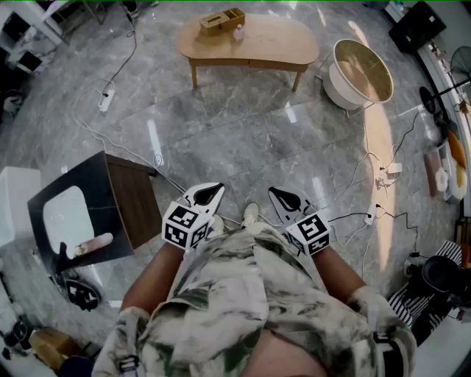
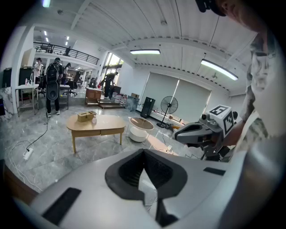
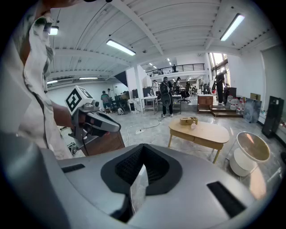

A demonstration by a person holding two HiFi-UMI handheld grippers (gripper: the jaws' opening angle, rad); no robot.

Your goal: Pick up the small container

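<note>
Grey marble floor (image 1: 243,125). Far side: oval wooden coffee table (image 1: 276,40) bearing an open wooden box (image 1: 221,20); just beside it, a round white tub-shaped table (image 1: 337,85). Near left: dark side table (image 1: 136,206). Between: white power strip (image 1: 107,97).

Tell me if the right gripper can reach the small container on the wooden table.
Probably not from here: the right gripper is at the person's waist, the small container far across the floor.

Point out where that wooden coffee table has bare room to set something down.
The coffee table is bare across its right half, from the small container to the rounded end nearest the round white side table. Its near edge is free too. The far left is crowded: the wooden box sits there, the small container beside it.
</note>
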